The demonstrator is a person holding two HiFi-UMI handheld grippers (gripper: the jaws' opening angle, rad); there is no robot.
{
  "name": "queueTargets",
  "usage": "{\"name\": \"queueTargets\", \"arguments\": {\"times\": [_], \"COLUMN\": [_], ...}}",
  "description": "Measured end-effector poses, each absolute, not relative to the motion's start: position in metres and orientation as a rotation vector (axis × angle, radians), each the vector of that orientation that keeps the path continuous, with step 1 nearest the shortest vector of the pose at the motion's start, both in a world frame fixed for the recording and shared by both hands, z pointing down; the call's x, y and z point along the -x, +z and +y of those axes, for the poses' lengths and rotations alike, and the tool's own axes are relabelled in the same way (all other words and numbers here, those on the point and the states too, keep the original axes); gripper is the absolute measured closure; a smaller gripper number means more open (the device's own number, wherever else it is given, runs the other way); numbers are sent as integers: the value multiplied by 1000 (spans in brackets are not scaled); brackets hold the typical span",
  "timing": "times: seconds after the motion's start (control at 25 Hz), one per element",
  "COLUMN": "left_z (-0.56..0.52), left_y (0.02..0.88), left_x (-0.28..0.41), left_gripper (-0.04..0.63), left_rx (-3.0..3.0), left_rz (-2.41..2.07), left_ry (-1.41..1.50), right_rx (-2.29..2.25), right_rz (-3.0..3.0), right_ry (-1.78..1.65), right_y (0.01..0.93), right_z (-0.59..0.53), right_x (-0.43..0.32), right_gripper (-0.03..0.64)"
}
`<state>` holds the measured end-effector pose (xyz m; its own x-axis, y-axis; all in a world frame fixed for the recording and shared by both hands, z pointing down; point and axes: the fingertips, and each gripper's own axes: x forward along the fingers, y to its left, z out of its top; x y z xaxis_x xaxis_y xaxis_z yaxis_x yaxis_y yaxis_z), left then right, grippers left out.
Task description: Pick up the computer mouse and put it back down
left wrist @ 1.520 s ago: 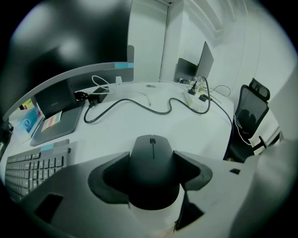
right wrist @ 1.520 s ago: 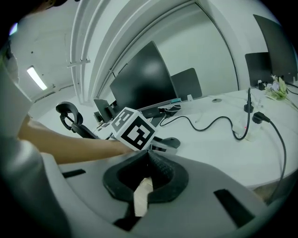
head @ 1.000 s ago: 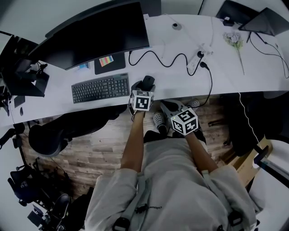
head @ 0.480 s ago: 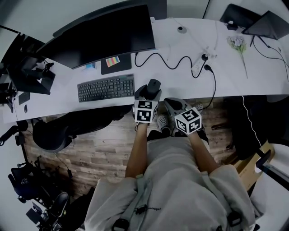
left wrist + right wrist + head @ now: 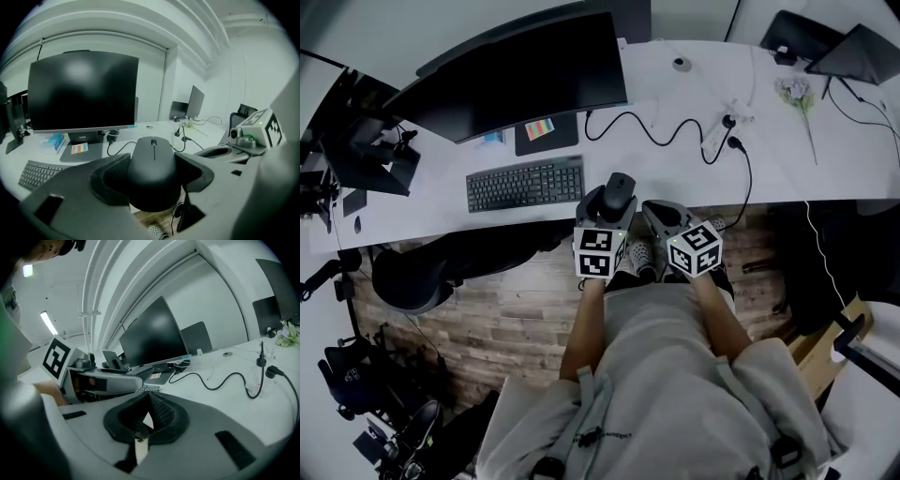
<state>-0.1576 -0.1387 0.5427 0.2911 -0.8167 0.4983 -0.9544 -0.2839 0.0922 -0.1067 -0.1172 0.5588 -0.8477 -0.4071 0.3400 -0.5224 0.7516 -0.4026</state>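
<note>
The black computer mouse [image 5: 620, 190] hangs in the air over the front edge of the white desk [image 5: 675, 178], with my left gripper [image 5: 615, 200] shut on it. In the left gripper view the mouse [image 5: 153, 168] fills the gap between the two padded jaws, which press on its sides. My right gripper [image 5: 659, 218] floats just right of it, off the desk edge. In the right gripper view its pads [image 5: 157, 414] meet with nothing between them, and the left gripper [image 5: 105, 381] shows at the left.
On the desk are a black keyboard [image 5: 525, 183], a large dark monitor [image 5: 516, 80], a black cable [image 5: 656, 127] running to a white power strip [image 5: 717, 131], a flower sprig [image 5: 794, 94] and a laptop [image 5: 853, 47]. An office chair [image 5: 422, 272] stands under the desk at the left.
The left gripper has lifted the mouse off the desk and drawn it back toward the person. The right gripper has hardly moved and stays shut.
</note>
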Motion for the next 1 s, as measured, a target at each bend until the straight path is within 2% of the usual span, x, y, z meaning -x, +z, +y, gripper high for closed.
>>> {"name": "queueTargets", "arguments": {"times": [1.0], "left_z": [-127], "left_y": [541], "left_x": [176], "left_gripper": [293], "left_rx": [-2184], "left_rz": [-1708], "left_ry": [416], "right_rx": [-810], "right_rz": [-2774], "right_ry": [777], "right_y": [538], "right_z": [-123], "right_x": [114], "right_gripper": [609]}}
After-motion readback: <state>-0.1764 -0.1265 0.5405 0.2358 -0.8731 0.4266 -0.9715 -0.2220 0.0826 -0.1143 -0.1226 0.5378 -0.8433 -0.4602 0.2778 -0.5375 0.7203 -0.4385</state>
